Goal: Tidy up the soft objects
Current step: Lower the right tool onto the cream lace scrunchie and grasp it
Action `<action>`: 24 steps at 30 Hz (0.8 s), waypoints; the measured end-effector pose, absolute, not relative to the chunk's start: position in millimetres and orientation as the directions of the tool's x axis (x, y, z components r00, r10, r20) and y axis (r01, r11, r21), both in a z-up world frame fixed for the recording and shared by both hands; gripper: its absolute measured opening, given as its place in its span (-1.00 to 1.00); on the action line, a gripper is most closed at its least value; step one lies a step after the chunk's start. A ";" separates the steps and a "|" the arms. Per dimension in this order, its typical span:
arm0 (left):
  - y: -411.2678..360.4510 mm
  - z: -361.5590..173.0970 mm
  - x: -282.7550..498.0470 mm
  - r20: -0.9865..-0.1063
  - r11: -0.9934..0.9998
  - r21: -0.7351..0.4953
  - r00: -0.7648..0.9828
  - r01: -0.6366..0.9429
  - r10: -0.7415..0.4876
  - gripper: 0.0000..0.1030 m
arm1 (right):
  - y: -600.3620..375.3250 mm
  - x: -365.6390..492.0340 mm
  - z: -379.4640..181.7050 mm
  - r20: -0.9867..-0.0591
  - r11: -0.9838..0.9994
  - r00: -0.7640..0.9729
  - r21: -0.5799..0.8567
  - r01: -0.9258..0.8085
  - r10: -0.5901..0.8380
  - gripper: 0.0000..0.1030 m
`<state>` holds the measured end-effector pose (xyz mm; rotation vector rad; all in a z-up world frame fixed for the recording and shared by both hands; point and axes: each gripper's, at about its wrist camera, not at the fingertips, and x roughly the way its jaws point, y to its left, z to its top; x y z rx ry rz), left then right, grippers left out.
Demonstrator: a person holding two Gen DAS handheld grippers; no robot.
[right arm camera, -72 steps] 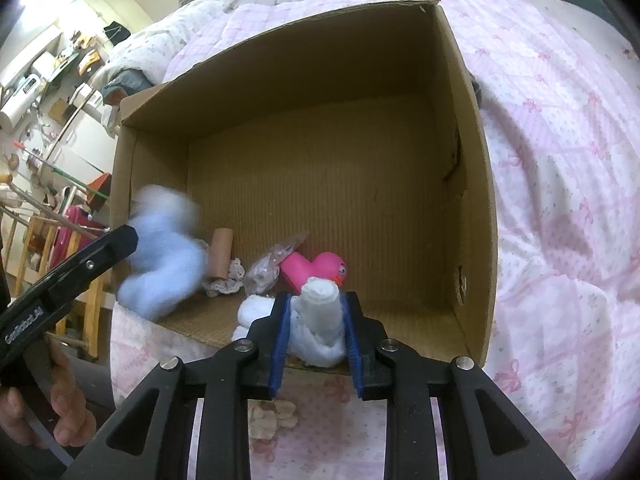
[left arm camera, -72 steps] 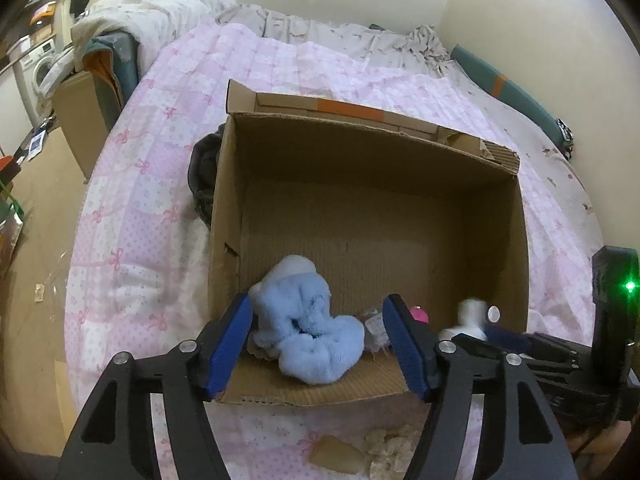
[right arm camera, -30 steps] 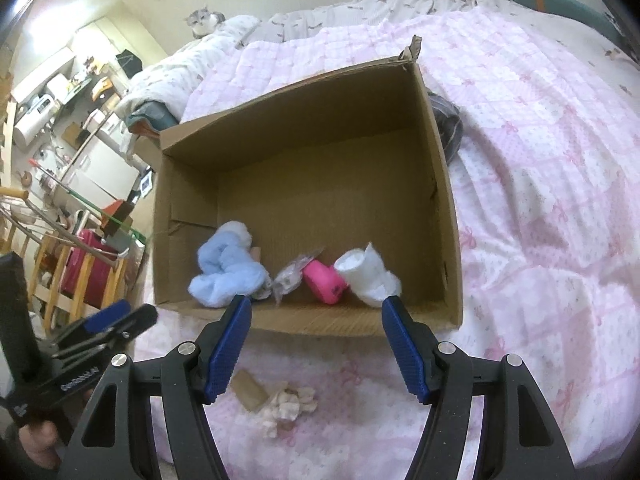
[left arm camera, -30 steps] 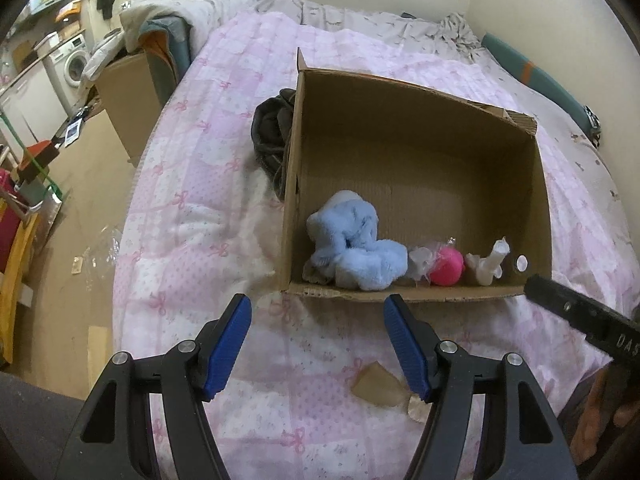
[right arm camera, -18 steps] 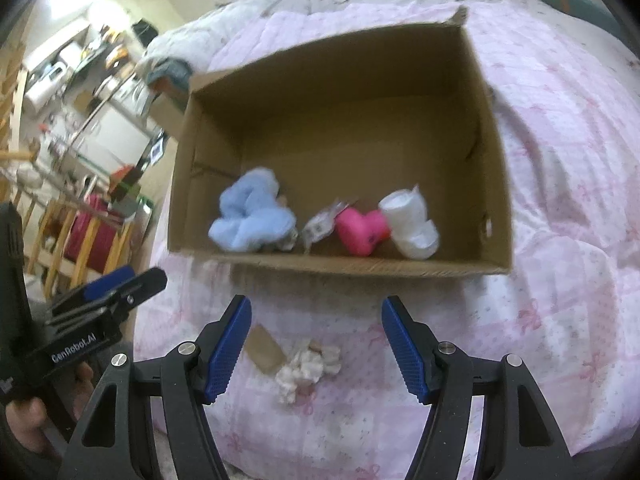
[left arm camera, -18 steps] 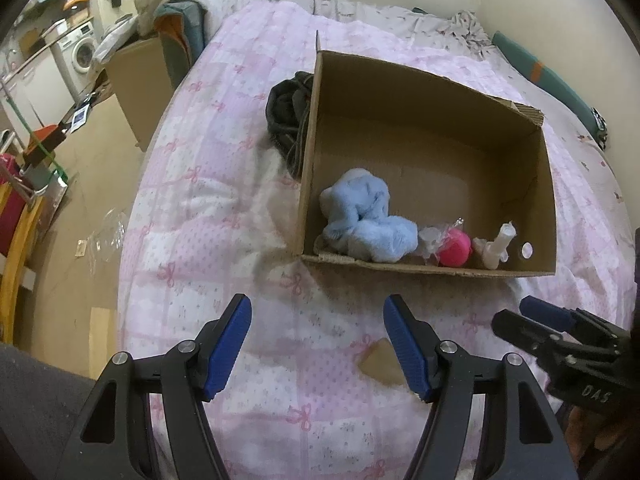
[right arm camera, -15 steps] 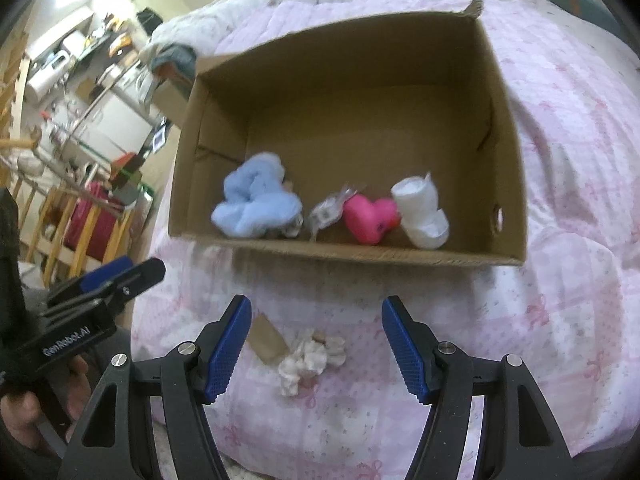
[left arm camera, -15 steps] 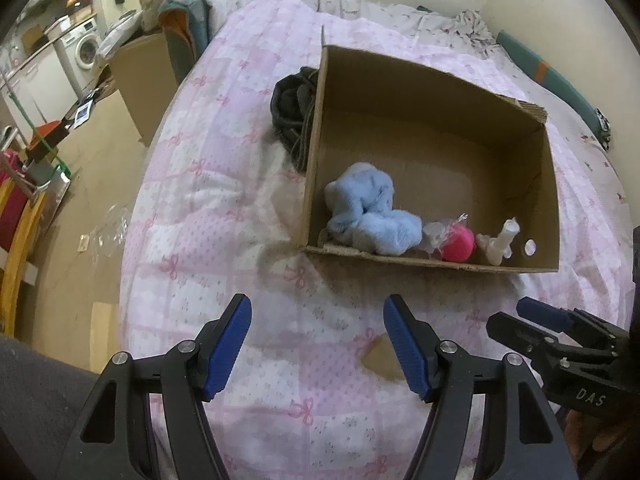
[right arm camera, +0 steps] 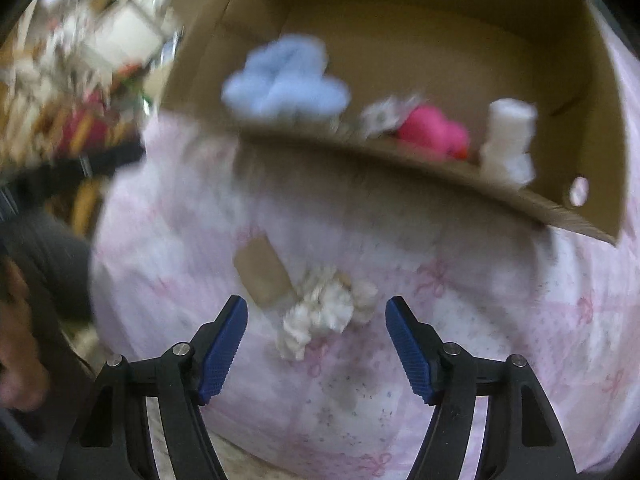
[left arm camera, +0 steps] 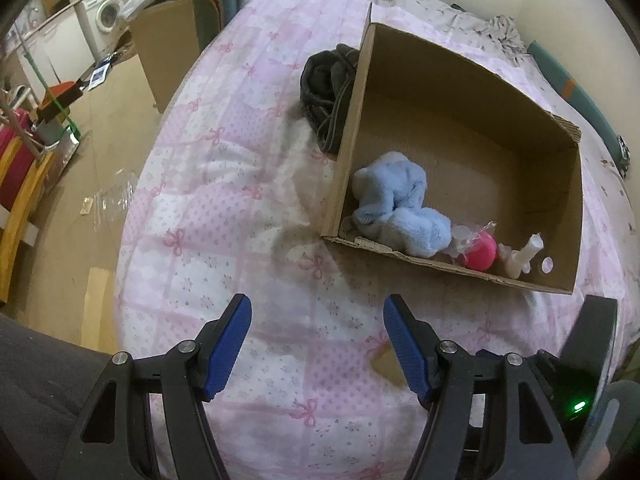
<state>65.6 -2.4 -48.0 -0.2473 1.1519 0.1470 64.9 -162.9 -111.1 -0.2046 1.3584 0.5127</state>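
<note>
Left gripper (left arm camera: pixel 316 346): jaws spread wide, holding nothing, hovering over the pink quilt (left arm camera: pixel 224 216) in front of the box.
Right gripper (right arm camera: pixel 316 346): jaws wide apart and empty, above the white scrunched cloth (right arm camera: pixel 320 312).
Cardboard box (left arm camera: pixel 568 216): open on the quilt, its contents lined up along the near wall.
Blue plush (left arm camera: pixel 400 208): in the box's near left corner.
Pink toy (left arm camera: pixel 480 256): right of the plush, beside a crinkled plastic wrapper (left arm camera: pixel 466 236).
White roll (right arm camera: pixel 508 140): near the box's right wall.
White scrunched cloth: outside the box on the quilt, touching a tan card piece (right arm camera: pixel 264 272); the right view is blurred, so it may be tissue.
Dark garment (left arm camera: pixel 328 92): against the box's left outer wall.
</note>
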 end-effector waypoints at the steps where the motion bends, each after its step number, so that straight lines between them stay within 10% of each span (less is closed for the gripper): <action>1: -2.5 -48.5 65.7 -0.916 0.963 -0.118 0.400 -0.242 -0.012 0.28 | -158.2 63.0 -114.5 -0.970 0.865 0.128 0.120 -0.487 0.207 0.47; 5: -1.5 -49.7 66.8 -0.917 0.963 -0.121 0.399 -0.242 -0.015 0.28 | -151.1 64.9 -122.4 -0.975 0.853 0.126 0.092 -0.514 0.181 0.46; 7: -0.6 -50.7 67.5 -0.918 0.962 -0.122 0.396 -0.246 -0.016 0.28 | -151.8 67.5 -125.3 -0.976 0.855 0.100 0.118 -0.505 0.194 0.03; 16: -6.4 -56.3 68.6 -0.925 0.966 -0.119 0.380 -0.228 -0.024 0.28 | -156.4 70.5 -121.2 -0.973 0.859 0.079 0.153 -0.488 0.219 -0.67; 24: -15.7 -76.3 68.5 -0.945 0.964 -0.205 0.291 -0.168 -0.150 0.27 | -183.4 66.7 -87.4 -0.947 0.883 0.139 0.209 -0.421 0.290 -0.71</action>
